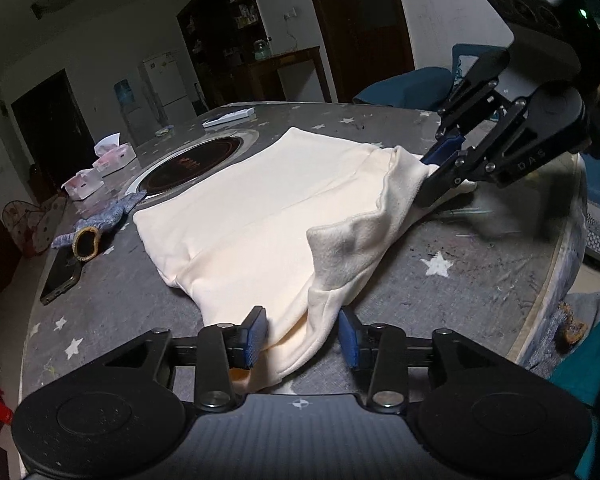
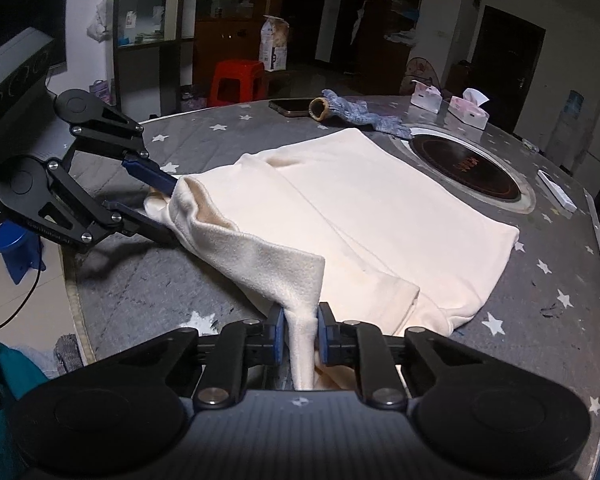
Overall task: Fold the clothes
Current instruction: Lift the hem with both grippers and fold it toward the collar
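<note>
From the left wrist, the left tool [image 1: 303, 338] stands partly open around a hem of the cream garment [image 1: 260, 208]; its pads do not press the cloth. The garment lies mostly flat on the starred desk [image 1: 440, 292], one flap raised.

From the right wrist, the right tool [image 2: 302, 334] pinches that flap's edge narrowly. This looks like mid-fold; next, the left tool likely needs a firm grip before the flap carries across.

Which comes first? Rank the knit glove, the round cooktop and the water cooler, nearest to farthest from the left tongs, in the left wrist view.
From the left tongs:
1. Knit glove, left on the table.
2. Round cooktop, centre, beyond the cream garment.
3. Water cooler, on the floor behind the table.
</note>
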`<action>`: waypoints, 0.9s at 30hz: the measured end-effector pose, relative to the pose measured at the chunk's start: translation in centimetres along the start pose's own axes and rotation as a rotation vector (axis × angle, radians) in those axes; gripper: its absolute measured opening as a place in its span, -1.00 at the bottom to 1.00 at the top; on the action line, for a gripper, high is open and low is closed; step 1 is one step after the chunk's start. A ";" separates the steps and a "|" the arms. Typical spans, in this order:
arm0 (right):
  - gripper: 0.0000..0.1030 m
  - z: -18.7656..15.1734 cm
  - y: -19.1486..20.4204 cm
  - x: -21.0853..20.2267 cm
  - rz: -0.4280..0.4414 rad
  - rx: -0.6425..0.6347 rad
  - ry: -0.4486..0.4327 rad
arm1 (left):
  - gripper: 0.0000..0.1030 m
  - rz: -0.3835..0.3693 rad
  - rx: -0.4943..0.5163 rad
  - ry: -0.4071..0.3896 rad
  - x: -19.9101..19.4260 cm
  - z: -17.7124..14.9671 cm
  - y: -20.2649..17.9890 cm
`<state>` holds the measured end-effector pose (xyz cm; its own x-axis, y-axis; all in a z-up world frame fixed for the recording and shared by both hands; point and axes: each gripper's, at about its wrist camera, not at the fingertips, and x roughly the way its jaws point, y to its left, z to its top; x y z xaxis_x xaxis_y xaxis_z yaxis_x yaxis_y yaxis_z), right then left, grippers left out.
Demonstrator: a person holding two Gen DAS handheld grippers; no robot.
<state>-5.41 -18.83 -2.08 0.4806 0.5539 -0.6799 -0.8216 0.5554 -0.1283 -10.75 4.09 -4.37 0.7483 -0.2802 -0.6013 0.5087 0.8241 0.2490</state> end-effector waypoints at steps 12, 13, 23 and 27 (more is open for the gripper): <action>-0.85 0.2 0.7 -1.6 -0.011 0.007 -0.055 | -0.91 -0.048 -0.075 -0.045 -1.5 0.2 0.4; -0.85 0.2 0.8 -1.9 -0.011 0.006 -0.060 | -0.91 -0.052 -0.080 -0.050 -1.9 0.2 0.3; -0.85 -0.2 3.1 -7.4 0.041 -0.019 -0.098 | -0.91 -0.086 -0.105 -0.112 -8.2 0.3 -1.7; -0.85 0.2 4.3 -10.3 0.067 -0.031 -0.104 | -0.91 -0.081 -0.100 -0.144 -10.5 0.8 -2.4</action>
<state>-13.87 -22.01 4.45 0.4524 0.6509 -0.6096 -0.8612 0.4965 -0.1090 -19.46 4.62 1.98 0.7631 -0.4096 -0.4998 0.5306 0.8386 0.1230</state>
